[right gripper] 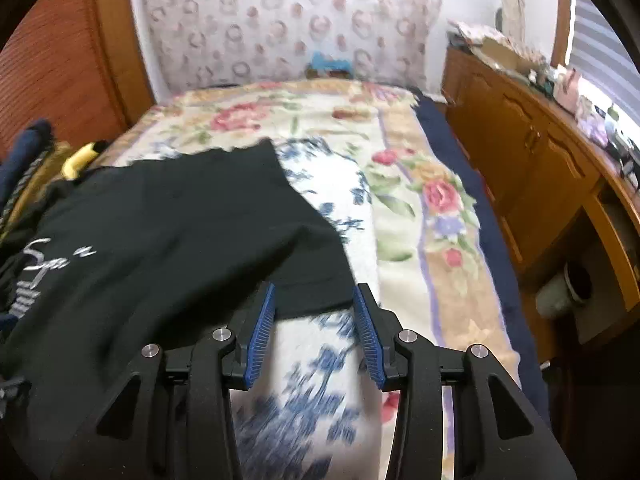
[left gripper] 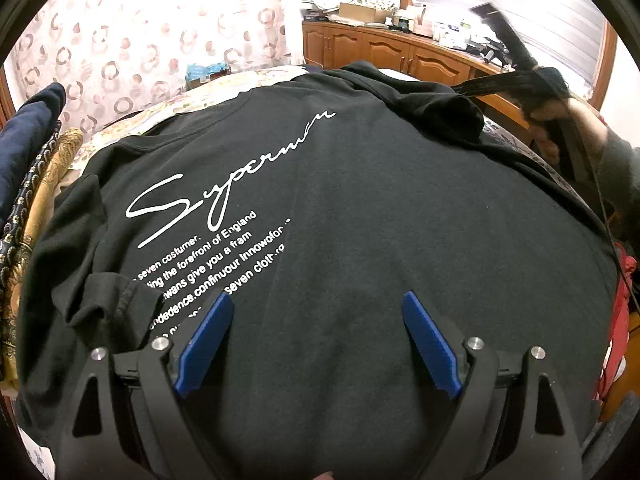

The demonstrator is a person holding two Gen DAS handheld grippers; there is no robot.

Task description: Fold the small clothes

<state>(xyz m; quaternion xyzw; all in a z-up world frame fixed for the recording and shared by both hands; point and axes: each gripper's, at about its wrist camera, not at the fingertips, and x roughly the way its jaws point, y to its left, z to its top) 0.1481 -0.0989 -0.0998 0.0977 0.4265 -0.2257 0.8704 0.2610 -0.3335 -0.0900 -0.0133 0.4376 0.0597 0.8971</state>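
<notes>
Two hand-held grippers: left hand-held gripper (left gripper: 318, 304) wide open above black cotton T-shirt with white script print (left gripper: 360, 208); right hand-held gripper (right gripper: 314, 300) parted, empty
Bed: floral blanket (right gripper: 400, 220) under shirt

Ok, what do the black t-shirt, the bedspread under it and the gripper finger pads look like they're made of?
Black t-shirt: apparently matte knit cotton jersey; soft wrinkles, white printed lettering.
Floral bedspread: looks like plush, fuzzy woven fabric, though motion blur leaves the pile uncertain.
Finger pads: blue ribbed plastic or rubber, on black, seemingly plastic gripper bodies with metal pins.
</notes>
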